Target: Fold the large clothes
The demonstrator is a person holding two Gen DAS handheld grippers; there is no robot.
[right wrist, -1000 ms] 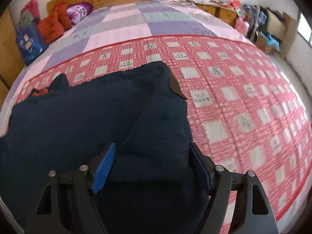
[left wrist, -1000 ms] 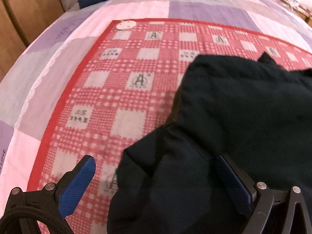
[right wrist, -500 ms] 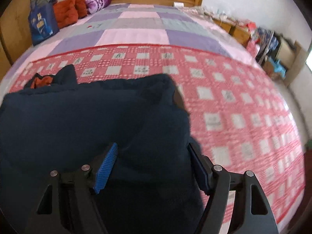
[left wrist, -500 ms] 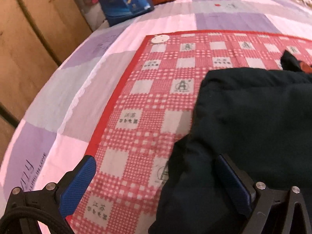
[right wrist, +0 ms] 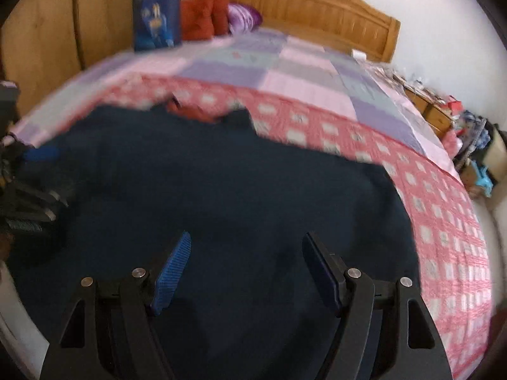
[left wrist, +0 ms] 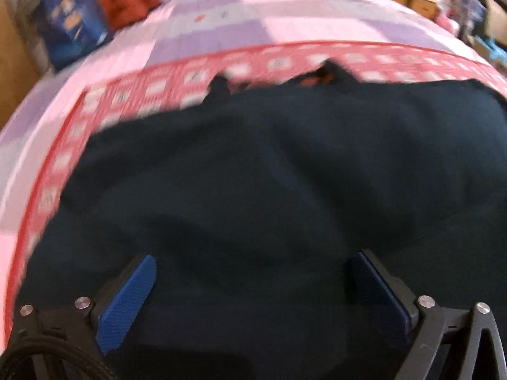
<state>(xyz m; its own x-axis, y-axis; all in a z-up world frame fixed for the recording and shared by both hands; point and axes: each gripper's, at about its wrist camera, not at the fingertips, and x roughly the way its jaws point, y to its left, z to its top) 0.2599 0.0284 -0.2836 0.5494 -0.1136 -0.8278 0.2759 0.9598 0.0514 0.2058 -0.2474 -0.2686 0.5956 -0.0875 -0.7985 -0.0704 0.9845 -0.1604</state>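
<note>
Across the near half of the bed, a large dark navy garment lies spread on the red-and-white checked cloth that covers the bed's near end. Its far edge, where a collar-like opening shows a bit of orange-red lining, falls short of the cloth's far red border; beyond that border lies the pink and lilac patchwork bedspread. Toward the bed's right edge the checked cloth stays bare in a wide strip, while on the left the garment reaches close to the cloth's red side border.

Both views are blurred. The left gripper points down over the near part of the garment, its blue pads set wide apart with only loose dark fabric seen between them, nothing pinched. The right gripper hangs likewise over the near part of the garment, toward its right side, jaws parted and gripping nothing, its ribbed blue pad clear of the cloth as far as can be told. At the left rim of the right wrist view a dark mechanism with a blue patch shows (probably the other gripper, too smeared to be sure).

At the head of the bed, against the wooden headboard, sit a blue bag, a rust-red bundle and a purple bundle. Cluttered furniture stands beside the bed's right edge.
</note>
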